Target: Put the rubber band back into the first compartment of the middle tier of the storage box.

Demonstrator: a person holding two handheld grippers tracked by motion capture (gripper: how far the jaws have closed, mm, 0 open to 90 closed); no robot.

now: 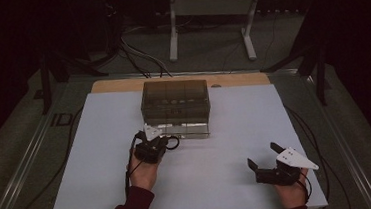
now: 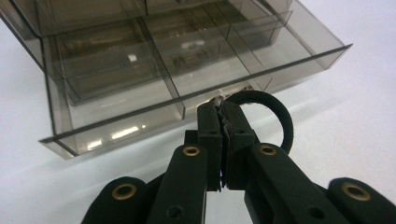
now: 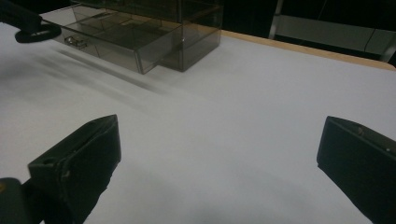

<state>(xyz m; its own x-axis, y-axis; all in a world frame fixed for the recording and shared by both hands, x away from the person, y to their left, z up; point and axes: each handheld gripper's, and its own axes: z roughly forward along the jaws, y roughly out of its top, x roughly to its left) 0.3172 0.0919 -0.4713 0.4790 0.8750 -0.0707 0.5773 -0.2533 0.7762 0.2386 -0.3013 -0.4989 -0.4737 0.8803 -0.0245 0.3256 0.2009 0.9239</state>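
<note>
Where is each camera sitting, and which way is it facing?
High view: above the person's side, looking forward and down at the table; both forearms show.
Left gripper view: on the left tool, facing the drawer box and held black ring.
Right gripper view: on the open right tool, looking across the table.
All share the box.

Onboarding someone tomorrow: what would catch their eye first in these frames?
First, the smoky clear drawer box at the far middle of the white table, its bottom drawer pulled out toward the person. Next, the left hand-held gripper just in front of that drawer, jaws shut on a black ring like a hair tie. The right hand-held gripper sits near the table's front right, jaws wide open on nothing.
</note>
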